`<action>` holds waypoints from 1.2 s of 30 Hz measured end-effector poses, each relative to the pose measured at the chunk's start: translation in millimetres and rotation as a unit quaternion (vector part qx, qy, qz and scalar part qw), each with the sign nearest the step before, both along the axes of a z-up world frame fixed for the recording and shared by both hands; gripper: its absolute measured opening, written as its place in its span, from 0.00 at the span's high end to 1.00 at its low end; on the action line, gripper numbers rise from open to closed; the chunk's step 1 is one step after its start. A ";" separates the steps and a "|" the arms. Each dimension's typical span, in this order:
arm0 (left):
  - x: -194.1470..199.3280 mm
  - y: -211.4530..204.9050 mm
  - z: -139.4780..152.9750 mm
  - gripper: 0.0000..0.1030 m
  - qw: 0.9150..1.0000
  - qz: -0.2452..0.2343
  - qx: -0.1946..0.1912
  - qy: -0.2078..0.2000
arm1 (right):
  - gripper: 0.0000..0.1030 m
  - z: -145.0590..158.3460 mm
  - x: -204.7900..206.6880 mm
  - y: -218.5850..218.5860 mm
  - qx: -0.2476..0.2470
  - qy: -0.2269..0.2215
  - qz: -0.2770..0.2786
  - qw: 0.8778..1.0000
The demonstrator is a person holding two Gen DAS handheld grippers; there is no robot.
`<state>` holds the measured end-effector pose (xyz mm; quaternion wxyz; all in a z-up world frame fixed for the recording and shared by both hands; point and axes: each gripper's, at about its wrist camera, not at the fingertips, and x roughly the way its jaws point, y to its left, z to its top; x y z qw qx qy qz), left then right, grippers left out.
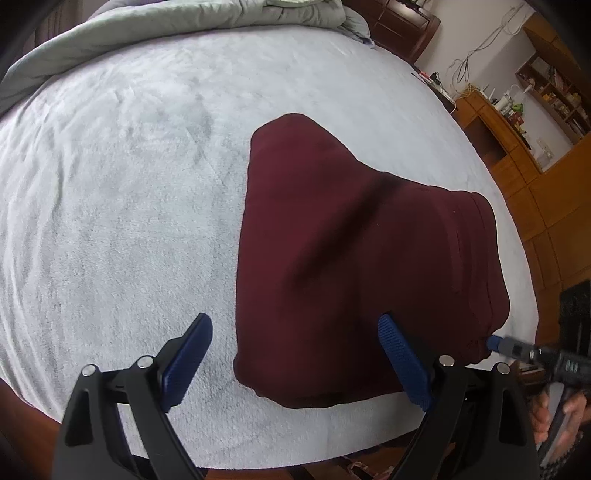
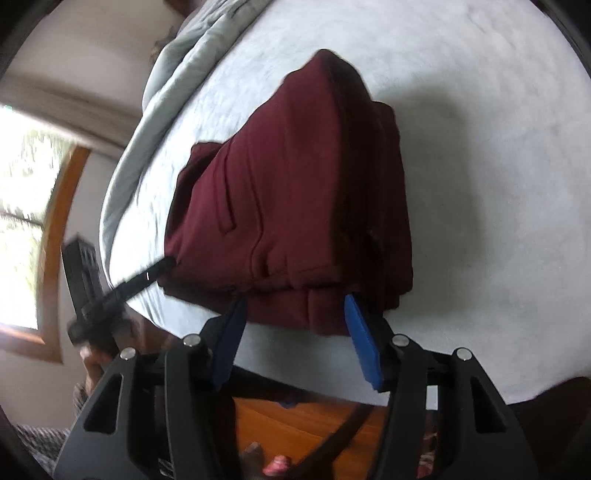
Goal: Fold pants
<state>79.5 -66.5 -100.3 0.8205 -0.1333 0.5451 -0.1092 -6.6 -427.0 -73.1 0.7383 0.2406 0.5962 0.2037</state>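
Left wrist view: the left gripper hangs over the near edge of the bed, its blue-padded fingers spread wide and holding nothing. One pad sits over the pale fleece sheet, the other over the near part of the pants. The maroon pants lie folded into a compact bundle on the right half of the bed, near its front edge. A grey quilt is bunched along the far side. The right gripper comes in from the right, its blue tip touching the near right corner of the pants; from here I cannot tell whether it pinches cloth. Wooden shelves stand by the wall.

Right wrist view: the right gripper has its fingers apart, both tips at the near edge of the pants, nothing clamped between them. The bundle shows stacked layers and a pocket seam. At the left, the left gripper appears as a dark blurred bar touching the corner of the pants. A window glares behind.
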 end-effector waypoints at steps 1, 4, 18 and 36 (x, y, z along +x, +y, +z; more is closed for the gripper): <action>0.0 -0.9 -0.2 0.11 1.000 0.000 0.000 0.000 | 0.47 -2.6 3.1 -2.6 0.008 0.004 -0.008 1.000; 2.1 -1.1 -0.9 0.11 1.000 0.000 -0.002 0.002 | 0.41 -5.6 11.3 -10.0 0.048 0.006 -0.034 0.998; 5.9 -7.8 1.2 0.11 1.000 0.002 0.002 0.007 | 0.84 20.2 12.7 -12.8 0.072 -0.030 -0.023 0.997; 17.3 -24.2 -7.3 0.11 0.999 -0.019 0.020 0.016 | 0.47 19.9 20.1 -6.8 -0.055 -0.020 0.037 0.998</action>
